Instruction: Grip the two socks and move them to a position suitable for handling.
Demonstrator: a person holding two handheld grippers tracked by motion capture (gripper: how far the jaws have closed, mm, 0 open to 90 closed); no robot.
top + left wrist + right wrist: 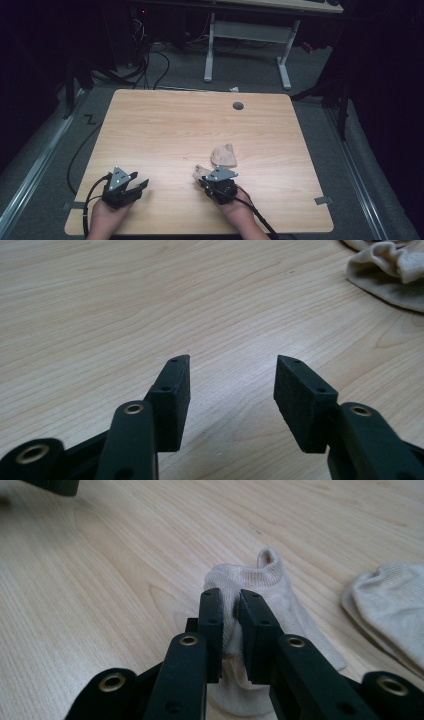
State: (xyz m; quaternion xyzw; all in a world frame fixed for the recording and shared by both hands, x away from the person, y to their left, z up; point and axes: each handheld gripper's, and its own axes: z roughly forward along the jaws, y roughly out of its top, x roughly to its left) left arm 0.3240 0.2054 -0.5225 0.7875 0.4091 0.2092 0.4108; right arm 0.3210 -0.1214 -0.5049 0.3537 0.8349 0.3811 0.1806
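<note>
My right gripper (230, 607) jaws pinch 1 beige sock (260, 587) lying on the table (165, 130), near side, probably to lift it toward the second sock (223, 156) (just beyond). My left gripper (232, 390) waits with jaws released, nothing between them.

On the table (165, 125), seen from above w/ 12 o'clock at the far edge: the cable hole (238, 106) sits near 1 o'clock, the left gripper (131, 188) at 7 o'clock, the right gripper (204, 181) at 5 o'clock. One sock (260, 587) lies on the table right at the right gripper's tip, a second sock (223, 156) just beyond it toward 1 o'clock, both well right of the left gripper.
</note>
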